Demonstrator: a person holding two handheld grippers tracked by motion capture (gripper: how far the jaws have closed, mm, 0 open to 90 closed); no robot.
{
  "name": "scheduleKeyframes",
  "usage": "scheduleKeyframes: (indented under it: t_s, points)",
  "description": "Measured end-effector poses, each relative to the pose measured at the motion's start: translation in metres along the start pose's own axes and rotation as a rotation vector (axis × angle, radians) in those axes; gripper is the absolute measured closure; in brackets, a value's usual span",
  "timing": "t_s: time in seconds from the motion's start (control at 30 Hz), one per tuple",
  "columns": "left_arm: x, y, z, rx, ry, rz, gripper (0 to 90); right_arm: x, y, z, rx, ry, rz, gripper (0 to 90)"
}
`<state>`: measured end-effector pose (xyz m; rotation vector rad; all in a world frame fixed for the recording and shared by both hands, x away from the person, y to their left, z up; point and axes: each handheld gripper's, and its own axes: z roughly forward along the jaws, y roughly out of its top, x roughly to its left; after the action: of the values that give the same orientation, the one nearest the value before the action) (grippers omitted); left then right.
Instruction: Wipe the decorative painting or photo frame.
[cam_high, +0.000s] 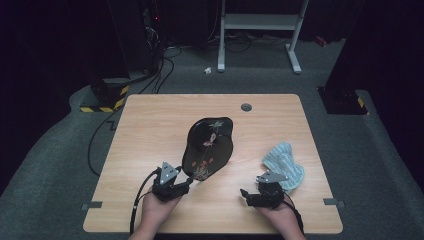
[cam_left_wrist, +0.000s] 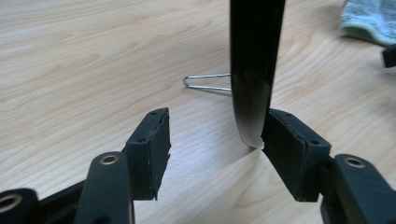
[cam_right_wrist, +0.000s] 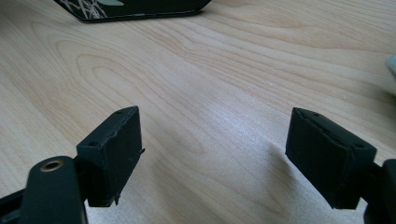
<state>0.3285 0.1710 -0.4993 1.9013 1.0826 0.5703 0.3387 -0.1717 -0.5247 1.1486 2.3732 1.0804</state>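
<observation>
Black tray near the middle of the table

We see the table (cam_high: 150, 130) carry the long black tray (cam_high: 209, 145), lengthwise from near edge to far edge, tipped up. Our left gripper (cam_high: 186, 184) stands open, one pad touching the tray's near tip. Our right gripper (cam_high: 245, 194) is open, holding nothing.

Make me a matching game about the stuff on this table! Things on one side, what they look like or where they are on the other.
Things:
1. tray
2. cloth
3. left gripper
4. right gripper

Descriptions:
A. light blue, lying crumpled on the table
B. open, with bare wood between its jaws
C. glossy black with painted flowers
D. open, with the tray's edge between its jaws

Pairs: 1-C, 2-A, 3-D, 4-B
</observation>
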Motion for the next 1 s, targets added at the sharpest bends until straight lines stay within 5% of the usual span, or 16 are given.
scheduleKeyframes:
  t_s: [0.6,1.0]
  points:
    - [0.02,0.001,0.024,0.015,0.054,-0.025,39.6,0.011,-0.01,-0.002,0.008,-0.041,-0.031,14.2]
    - [0.022,0.003,0.033,0.025,0.052,-0.028,39.7,0.01,-0.011,-0.003,0.018,-0.048,-0.011,14.1]
